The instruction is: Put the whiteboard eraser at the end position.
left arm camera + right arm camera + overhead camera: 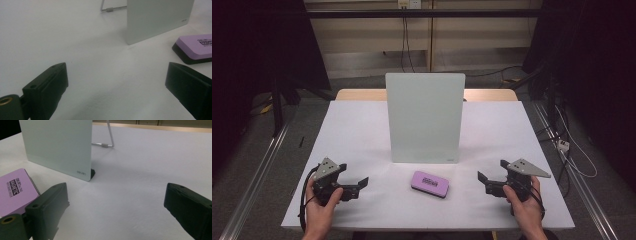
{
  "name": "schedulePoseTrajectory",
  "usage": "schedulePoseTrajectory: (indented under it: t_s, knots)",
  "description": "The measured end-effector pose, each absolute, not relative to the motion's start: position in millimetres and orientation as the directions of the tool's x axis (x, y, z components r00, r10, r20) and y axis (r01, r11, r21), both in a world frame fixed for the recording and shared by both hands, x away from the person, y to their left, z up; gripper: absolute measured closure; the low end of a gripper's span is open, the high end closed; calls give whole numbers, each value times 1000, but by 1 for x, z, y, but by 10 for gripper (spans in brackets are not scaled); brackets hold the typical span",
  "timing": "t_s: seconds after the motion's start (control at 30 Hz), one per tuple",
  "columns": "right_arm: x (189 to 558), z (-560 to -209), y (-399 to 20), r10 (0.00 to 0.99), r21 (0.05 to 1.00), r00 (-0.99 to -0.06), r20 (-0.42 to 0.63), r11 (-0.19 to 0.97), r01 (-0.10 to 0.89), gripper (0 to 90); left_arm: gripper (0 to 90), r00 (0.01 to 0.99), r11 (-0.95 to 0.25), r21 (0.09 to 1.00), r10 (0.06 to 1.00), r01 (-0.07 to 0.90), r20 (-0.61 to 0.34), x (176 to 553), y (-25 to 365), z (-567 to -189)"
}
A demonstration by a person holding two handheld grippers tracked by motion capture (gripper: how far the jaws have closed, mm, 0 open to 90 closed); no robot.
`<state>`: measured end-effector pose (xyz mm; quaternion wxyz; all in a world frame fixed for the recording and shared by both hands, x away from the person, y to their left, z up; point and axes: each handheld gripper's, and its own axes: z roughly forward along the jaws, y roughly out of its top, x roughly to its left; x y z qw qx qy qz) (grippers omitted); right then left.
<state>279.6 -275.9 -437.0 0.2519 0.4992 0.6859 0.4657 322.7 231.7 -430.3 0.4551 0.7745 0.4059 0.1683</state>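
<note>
A pale green-white board stands upright on a wire stand at the table's middle. In front of it lies a purple magnetic eraser with a black base, flat on the white table. My left gripper rests at the front left, held by a hand, jaws open and empty, pointing right toward the eraser. My right gripper sits at the front right, open and empty, pointing left; the eraser lies beyond its left jaw. The board rises ahead in both gripper views.
The board's wire stand reaches back behind it. A wooden edge runs along the table's far side. Cables trail on the floor to the right, and metal rails flank the table.
</note>
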Motion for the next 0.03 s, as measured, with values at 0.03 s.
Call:
schedulePoseTrajectory:
  t_s: [0.03]
  knots:
    - [280, -437, -276, 920, 890, -374, 122, 66, 452, 49, 45, 617, -259, 841, 780, 474, -107, 323, 232, -430]
